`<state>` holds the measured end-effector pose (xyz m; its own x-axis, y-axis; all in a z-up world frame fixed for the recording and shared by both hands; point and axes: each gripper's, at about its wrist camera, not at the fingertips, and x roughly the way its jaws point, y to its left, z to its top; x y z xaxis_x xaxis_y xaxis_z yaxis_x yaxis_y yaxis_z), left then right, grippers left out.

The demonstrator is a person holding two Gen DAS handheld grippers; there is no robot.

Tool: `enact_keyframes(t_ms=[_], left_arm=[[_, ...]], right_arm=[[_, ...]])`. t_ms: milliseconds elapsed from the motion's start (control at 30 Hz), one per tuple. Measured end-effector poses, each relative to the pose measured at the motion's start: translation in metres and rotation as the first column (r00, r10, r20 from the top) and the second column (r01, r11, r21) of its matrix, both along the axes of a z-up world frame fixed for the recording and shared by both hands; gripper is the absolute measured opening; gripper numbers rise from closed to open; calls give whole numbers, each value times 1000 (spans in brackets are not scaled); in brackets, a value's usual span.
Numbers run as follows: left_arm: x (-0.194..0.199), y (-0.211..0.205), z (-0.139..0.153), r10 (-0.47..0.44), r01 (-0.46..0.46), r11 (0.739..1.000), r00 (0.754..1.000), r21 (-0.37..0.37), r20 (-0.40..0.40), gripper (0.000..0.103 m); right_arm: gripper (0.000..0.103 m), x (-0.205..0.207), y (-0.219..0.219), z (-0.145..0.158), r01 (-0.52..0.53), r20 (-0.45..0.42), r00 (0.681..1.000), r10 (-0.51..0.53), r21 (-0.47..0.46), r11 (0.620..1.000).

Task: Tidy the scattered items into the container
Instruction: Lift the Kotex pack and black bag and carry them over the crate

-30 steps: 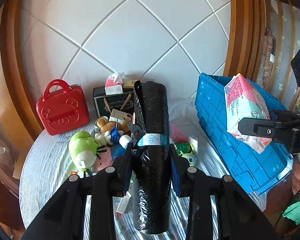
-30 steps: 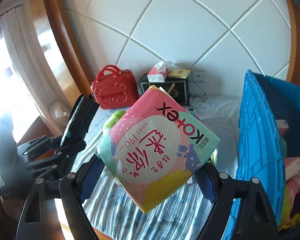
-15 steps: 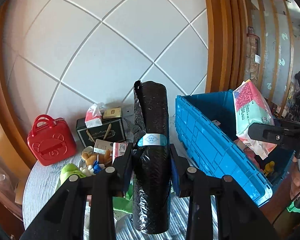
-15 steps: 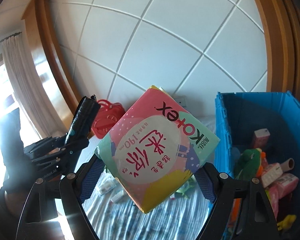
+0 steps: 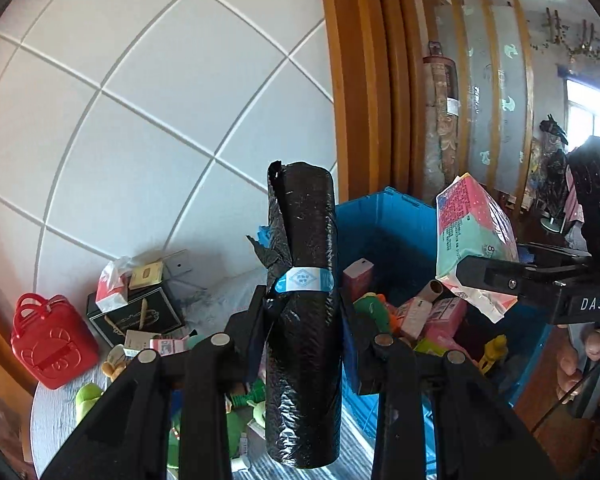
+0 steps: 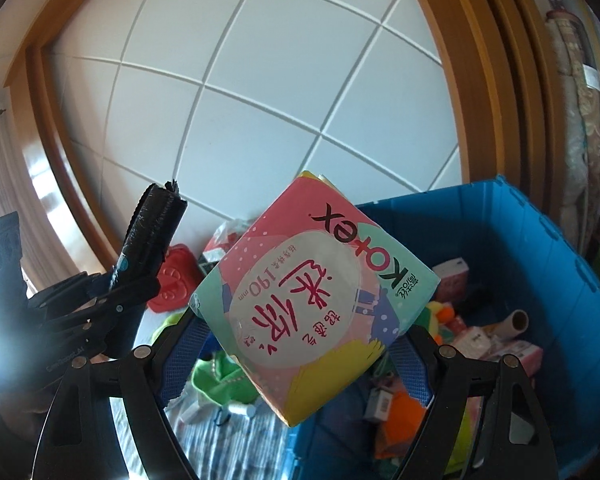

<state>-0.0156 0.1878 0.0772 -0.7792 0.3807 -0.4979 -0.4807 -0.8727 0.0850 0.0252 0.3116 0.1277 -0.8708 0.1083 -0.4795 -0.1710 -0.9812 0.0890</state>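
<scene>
Blue crate (image 6: 572, 280) holding cartons, toys, left gripper (image 5: 302, 320) clamping black roll (image 5: 302, 248); right gripper (image 6: 300, 344) clamping Kotex pack (image 6: 312, 300)

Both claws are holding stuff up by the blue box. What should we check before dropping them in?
1. Left claw grips the black bag roll: ok, pads press both sides.
2. Right claw grips the pink Kotex pack: ok, pinched at two corners.
3. Blue box open on top: ok.
4. Room inside the blue box: ok, cartons and toys only cover the bottom.
5. Pack is over the opening: cannot tell, it hangs close to the near wall.
6. Roll is over the opening: cannot tell, the roll hides the rim.
</scene>
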Motion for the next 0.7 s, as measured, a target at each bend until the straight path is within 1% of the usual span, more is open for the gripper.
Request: enact_keyframes(t_ms=[67,200,300,400,700], left_arm=[[-5,18,0,-28,28,1000,1000,-3,2,32],[-18,53,0,-80,80,997,997,-17,9,32],[-28,77,0,-111,111,994,994,-13,20,32],[-35,102,-2,-146,147,989,989,-18,29,32],[-57,169,-9,-227,229,973,973,-34,46,32]], right_arm=[[85,6,14,4,33,-4,999,-33,5,999],[85,20,46,9,98,-12,995,-98,-15,995],[85,29,69,9,140,-10,990,-141,-29,990],[85,37,89,8,185,-3,983,-185,-20,983],[85,46,145,4,281,23,959,-281,-26,959]])
